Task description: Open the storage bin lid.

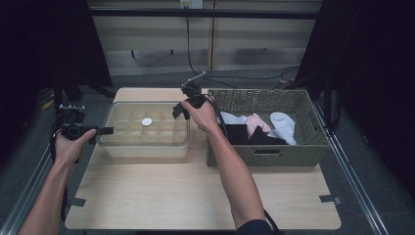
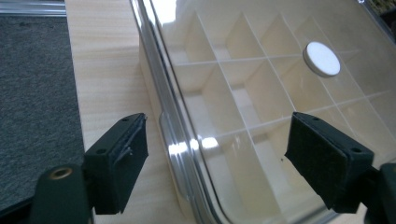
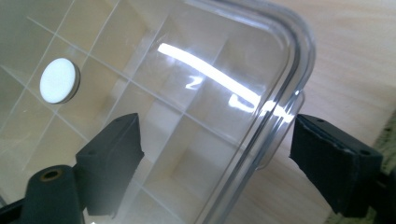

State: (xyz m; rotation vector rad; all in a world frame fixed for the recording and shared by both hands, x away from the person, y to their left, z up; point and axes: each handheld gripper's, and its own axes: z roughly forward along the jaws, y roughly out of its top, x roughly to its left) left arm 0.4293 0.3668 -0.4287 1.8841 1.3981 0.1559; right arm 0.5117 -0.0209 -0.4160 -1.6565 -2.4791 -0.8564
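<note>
Straddling the clear lid (image 1: 147, 120), both open hand-held grippers, left (image 1: 100, 131) and right (image 1: 180, 111), needed level, simultaneous closing on its rim.

Black padded jaws (screw holes), dark sleeve (image 1: 252, 227).

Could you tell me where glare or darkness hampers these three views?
High view: dim, with dark margins around the table. Left gripper view: bright glints on the clear lid edge. Right gripper view: a white streak across the lid's corner, and the near jaws are soft.
</note>
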